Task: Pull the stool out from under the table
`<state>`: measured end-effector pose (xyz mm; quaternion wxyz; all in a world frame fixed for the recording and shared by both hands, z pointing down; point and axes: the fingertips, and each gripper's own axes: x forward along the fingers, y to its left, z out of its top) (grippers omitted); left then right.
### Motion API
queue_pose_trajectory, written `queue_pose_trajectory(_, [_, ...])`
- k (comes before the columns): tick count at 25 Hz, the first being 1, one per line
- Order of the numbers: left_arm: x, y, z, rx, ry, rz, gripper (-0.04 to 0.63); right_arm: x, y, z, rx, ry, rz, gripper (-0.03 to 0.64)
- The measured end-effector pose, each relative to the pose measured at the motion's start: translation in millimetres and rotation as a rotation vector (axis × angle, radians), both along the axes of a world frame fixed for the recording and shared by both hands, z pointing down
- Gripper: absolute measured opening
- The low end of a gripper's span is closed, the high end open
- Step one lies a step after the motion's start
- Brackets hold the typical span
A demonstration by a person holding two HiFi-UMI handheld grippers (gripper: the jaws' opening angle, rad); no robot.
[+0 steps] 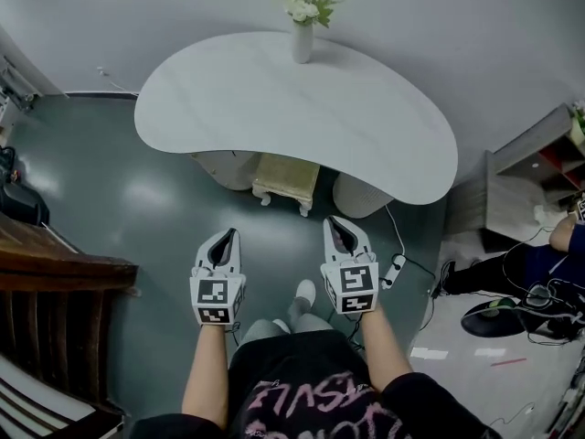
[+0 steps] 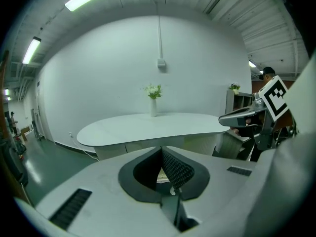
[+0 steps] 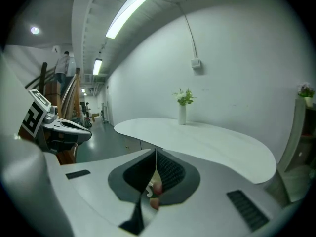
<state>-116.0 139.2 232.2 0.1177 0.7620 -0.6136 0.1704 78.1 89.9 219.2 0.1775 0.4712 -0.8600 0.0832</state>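
Note:
A cream stool [image 1: 286, 180] with carved legs stands half tucked under the front edge of the white curved table [image 1: 219, 99]. Only its front part shows past the tabletop. My left gripper [image 1: 227, 236] is held shut and empty in front of the stool, to its left and well short of it. My right gripper [image 1: 335, 223] hangs shut and empty to the stool's right, also apart from it. In the left gripper view the table [image 2: 148, 127] lies ahead past the closed left gripper [image 2: 162, 149]. The right gripper view shows the tabletop [image 3: 207, 142] beyond the closed right gripper [image 3: 156, 152].
A white vase of flowers [image 1: 303, 26] stands at the table's far edge. Two rounded table bases [image 1: 361, 195] flank the stool. A power strip with cable [image 1: 394, 270] lies on the floor at right. A dark wooden stair rail [image 1: 55, 291] stands at left. A seated person [image 1: 539, 263] is at right.

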Motion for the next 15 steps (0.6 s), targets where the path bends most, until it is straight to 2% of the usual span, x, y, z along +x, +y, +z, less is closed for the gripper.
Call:
queue_pose_trajectory(8, [-16.2,-24.5,27.5,-0.057,-0.01,-0.006,0.012,-14.4,-22.6,32.6,-0.073,0.025,-0.04,0.074])
queue_pose_trajectory(15, [-34.3,-48.1,65.4,-0.102,0.009,0.03,0.012,-28.4,-38.1,65.9,-0.128,0.062,-0.013,0.08])
